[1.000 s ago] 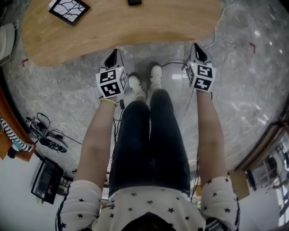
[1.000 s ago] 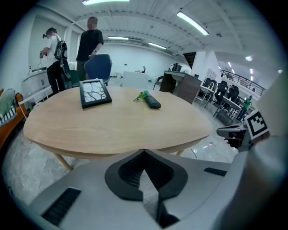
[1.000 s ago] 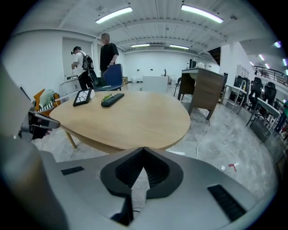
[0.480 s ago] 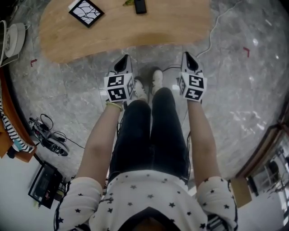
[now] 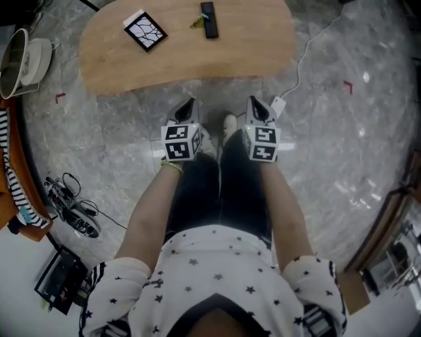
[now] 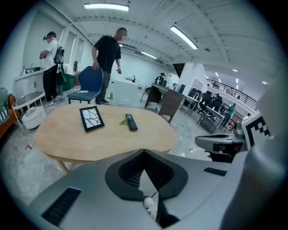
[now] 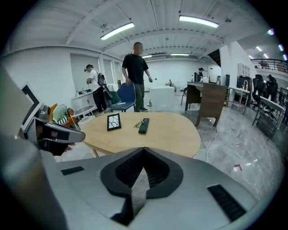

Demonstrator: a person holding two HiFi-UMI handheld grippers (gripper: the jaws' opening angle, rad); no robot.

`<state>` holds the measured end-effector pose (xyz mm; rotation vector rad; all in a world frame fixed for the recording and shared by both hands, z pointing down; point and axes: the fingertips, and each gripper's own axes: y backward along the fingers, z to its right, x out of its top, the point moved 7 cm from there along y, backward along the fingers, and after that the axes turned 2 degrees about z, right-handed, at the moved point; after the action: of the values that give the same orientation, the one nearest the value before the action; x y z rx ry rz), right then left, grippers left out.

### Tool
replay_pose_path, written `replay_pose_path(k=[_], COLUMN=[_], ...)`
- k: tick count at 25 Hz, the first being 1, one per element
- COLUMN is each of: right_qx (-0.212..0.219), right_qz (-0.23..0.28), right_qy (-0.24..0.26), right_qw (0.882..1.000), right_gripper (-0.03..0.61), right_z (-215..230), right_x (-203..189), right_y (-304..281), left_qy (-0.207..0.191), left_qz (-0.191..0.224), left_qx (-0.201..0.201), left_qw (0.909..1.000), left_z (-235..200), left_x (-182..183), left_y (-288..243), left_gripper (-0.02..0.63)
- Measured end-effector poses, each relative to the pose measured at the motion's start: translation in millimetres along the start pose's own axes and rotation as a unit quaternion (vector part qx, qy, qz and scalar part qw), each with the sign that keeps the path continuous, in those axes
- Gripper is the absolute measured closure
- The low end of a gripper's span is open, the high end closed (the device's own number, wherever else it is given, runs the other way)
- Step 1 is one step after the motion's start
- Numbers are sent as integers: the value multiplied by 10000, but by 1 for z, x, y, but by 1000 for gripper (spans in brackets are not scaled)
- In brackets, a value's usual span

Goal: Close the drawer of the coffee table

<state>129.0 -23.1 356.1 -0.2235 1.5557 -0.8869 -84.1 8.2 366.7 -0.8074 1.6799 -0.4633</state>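
The oval wooden coffee table stands ahead of me, and no drawer shows on its near side in any view. A black picture frame and a black remote lie on its top. My left gripper is shut and empty, held in the air over the floor short of the table's near edge. My right gripper hangs beside it, also shut and empty. From the left gripper view the jaws meet with the table beyond them. In the right gripper view the shut jaws point at the table.
A white cable and plug run over the marble floor at the table's right. A tangle of cables lies at the left, near a white round stand. Two people and a blue chair are behind the table.
Both grippers have risen and drawn back from the table's near edge toward the person's body. More of the table top has come into the head view.
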Motion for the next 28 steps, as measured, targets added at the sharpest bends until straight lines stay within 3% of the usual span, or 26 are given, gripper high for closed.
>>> replay_pose_path(k=[15,28], right_qx=[681,1026], right_qz=[222,491], right_qy=[283,215], right_qw=[9970,9933], right_gripper=[571,571], right_z=[-58,-83], right_x=[62,99], right_y=[81,123], left_qy=[150,-18], left_qz=[408,444], left_qx=[-307,-541], left_qw=[9986,9975], left_z=[22,35], left_x=[49,78], left_y=[90,136], left_gripper=[604,605])
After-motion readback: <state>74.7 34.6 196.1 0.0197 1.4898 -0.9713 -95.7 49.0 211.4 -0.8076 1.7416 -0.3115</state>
